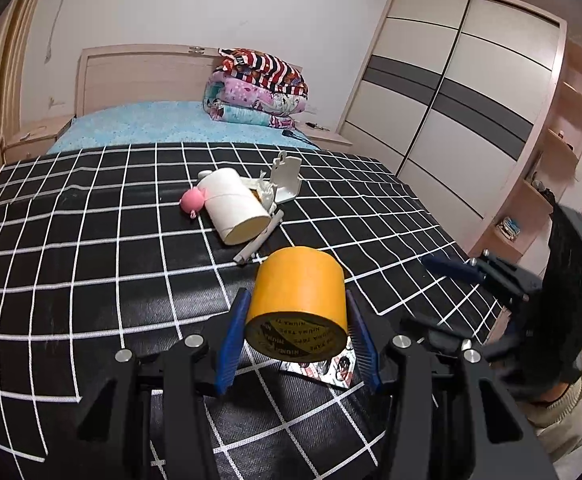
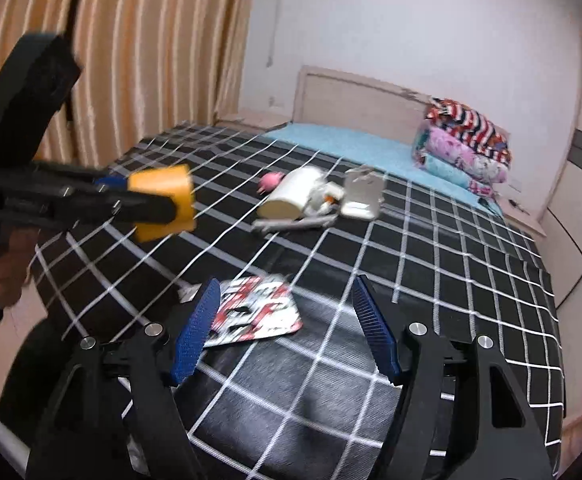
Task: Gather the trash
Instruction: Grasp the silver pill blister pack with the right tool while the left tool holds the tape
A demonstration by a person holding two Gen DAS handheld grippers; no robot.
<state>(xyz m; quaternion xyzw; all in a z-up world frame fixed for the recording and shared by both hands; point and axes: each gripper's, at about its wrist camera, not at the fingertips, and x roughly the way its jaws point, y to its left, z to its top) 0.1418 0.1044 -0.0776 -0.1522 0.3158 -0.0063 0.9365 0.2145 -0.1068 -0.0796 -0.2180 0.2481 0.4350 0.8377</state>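
My left gripper [image 1: 297, 300] is shut on a yellow tape roll [image 1: 299, 300] and holds it above the black checked bedspread [image 1: 91, 280]. The roll also shows in the right wrist view [image 2: 163, 200], clamped in the left gripper [image 2: 159, 204]. My right gripper [image 2: 285, 288] is open and empty, just above a printed wrapper [image 2: 255, 312] that lies flat on the bedspread [image 2: 451, 272]. The wrapper also peeks out under the roll in the left wrist view [image 1: 331, 368]. The right gripper [image 1: 443, 266] shows at the right edge there.
A pile lies mid-bed: a white paper roll [image 1: 235, 204], a pink toy [image 1: 192, 199], a white pen [image 1: 259, 240], crumpled tissue [image 1: 265, 190] and a white box [image 1: 287, 178]. Folded quilts [image 1: 259, 88] sit by the headboard. A wardrobe [image 1: 451, 120] stands right, curtains [image 2: 131, 60] left.
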